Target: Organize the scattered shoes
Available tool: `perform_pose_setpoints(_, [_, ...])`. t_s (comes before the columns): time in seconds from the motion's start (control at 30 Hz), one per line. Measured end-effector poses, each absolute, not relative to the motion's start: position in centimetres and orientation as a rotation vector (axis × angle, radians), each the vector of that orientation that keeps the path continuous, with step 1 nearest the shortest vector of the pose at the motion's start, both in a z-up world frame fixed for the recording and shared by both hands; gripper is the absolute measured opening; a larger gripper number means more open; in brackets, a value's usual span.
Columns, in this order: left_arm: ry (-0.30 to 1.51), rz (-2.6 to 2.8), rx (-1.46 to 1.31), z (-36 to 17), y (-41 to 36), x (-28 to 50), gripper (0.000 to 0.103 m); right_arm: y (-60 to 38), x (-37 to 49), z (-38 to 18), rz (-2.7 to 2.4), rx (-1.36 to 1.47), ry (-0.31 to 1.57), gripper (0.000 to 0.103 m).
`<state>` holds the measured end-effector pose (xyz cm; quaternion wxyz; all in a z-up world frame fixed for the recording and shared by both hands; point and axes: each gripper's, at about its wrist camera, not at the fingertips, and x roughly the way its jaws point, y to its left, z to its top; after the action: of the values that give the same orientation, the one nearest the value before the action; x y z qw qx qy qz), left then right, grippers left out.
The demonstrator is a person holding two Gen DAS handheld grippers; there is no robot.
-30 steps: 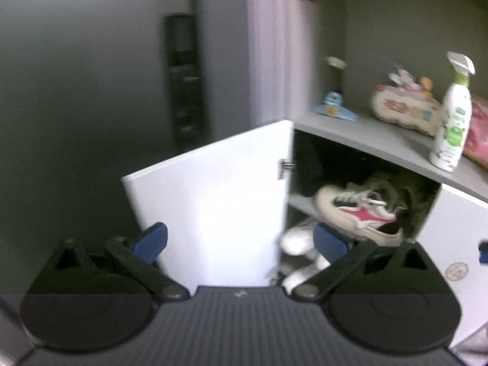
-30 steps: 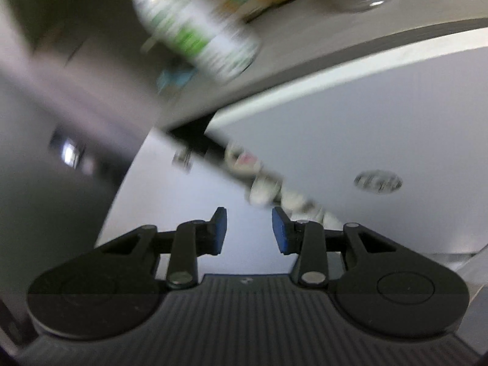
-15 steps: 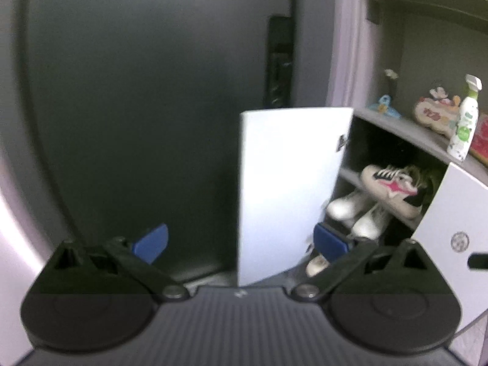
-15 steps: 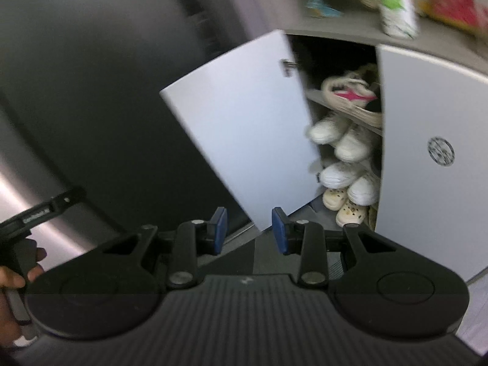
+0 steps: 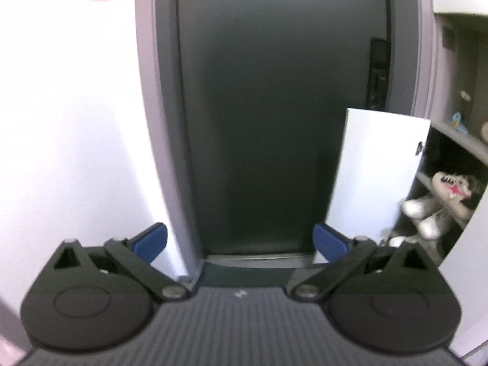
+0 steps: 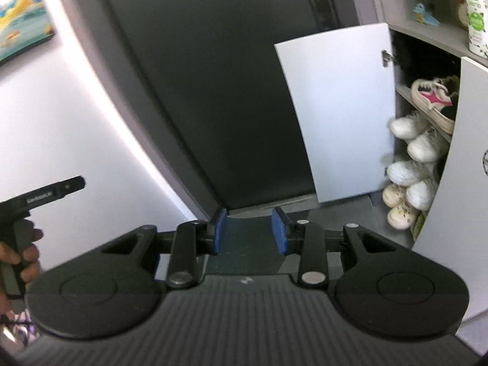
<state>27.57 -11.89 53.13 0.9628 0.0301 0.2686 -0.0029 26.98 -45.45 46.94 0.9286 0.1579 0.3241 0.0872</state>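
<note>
Our left gripper point(image 5: 239, 241) was spread wide and held nothing; our right gripper point(image 6: 249, 230) had a narrow gap, also nothing inside. Beyond, the white shoes point(image 6: 410, 152) sat on cabinet shelves behind the smooth white door point(image 6: 338, 113). Only the right view showed the spray bottle point(image 6: 476, 12).

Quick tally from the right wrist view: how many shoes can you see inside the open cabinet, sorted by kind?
Cream sneaker with pink star: 1
Plain white sneakers: 4
Cream perforated clogs: 2
Total: 7 visible; the shut white cabinet door on the right may hide more.
</note>
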Motion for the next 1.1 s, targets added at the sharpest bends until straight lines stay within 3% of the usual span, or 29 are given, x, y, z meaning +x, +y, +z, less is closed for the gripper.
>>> perform_pose_setpoints(0.23, [0.617, 0.017, -0.035, 54.8, -10.3, 19.3, 0.103, -44.6, 21.8, 44.1, 0.185, 0.284, 0.659, 0.037])
perform_pose_setpoints(0.37, [0.633, -0.034, 0.017, 51.7, -8.4, 18.2, 0.103, -42.4, 17.7, 42.8, 0.143, 0.271, 0.627, 0.037])
perform_pose_setpoints(0.47, [0.589, -0.037, 0.063, 48.0, -7.3, 17.8, 0.103, -40.2, 14.9, 38.7, 0.069, 0.299, 0.622, 0.037])
perform_pose_setpoints(0.57, [0.587, -0.094, 0.090, 39.9, -4.9, 16.7, 0.103, -37.0, 13.2, 33.6, -0.004, 0.297, 0.667, 0.037])
perform_pose_setpoints(0.93, [0.628, -0.283, 0.214, 7.9, -3.6, 19.8, 0.103, -34.1, 15.4, 3.1, -0.016, 0.305, 0.653, 0.037])
perform_pose_setpoints(1.1, [0.646, -0.384, 0.296, -5.1, -3.7, 21.3, 0.103, -34.3, 15.9, -3.6, 0.005, 0.273, 0.615, 0.037])
